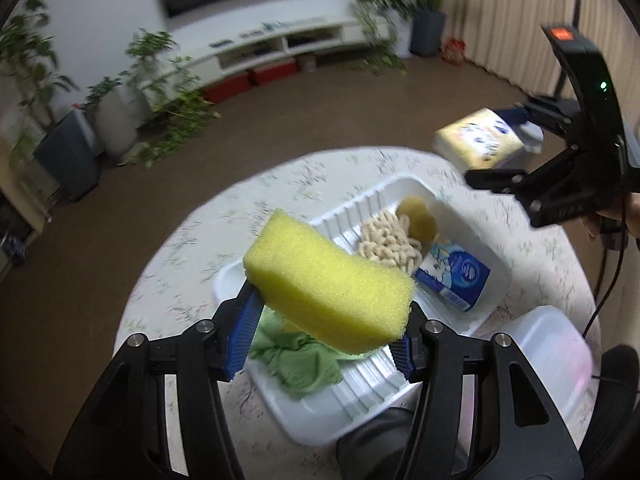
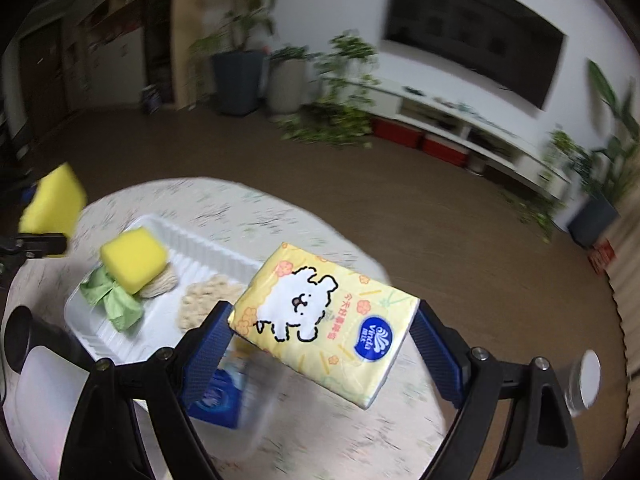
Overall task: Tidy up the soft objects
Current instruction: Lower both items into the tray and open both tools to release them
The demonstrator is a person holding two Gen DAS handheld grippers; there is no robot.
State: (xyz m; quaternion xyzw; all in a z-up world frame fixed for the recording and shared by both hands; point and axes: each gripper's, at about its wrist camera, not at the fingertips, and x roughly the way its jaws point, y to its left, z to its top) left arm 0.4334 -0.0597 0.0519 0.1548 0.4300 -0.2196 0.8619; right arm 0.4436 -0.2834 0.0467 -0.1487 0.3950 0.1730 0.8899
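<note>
My left gripper [image 1: 326, 320] is shut on a yellow sponge [image 1: 328, 280], held in the air above the near end of a white ribbed tray [image 1: 360, 200]. In the tray lie a green cloth [image 1: 296, 356], a cream knitted piece [image 1: 388, 240], a round yellow pad [image 1: 418, 218] and a blue tissue pack [image 1: 454, 276]. My right gripper [image 2: 324, 332] is shut on a yellow tissue pack [image 2: 320, 320] with a white cartoon animal, above the table beside the tray [image 2: 200, 240]. Another yellow sponge [image 2: 134, 266] rests on the green cloth [image 2: 114, 300].
The tray sits on a round table with a floral cloth [image 1: 248, 200]. A translucent plastic box [image 1: 548, 360] stands near the tray's corner. A silvery round can [image 2: 584, 380] is at the table's right edge. Brown floor, potted plants and a low TV shelf lie beyond.
</note>
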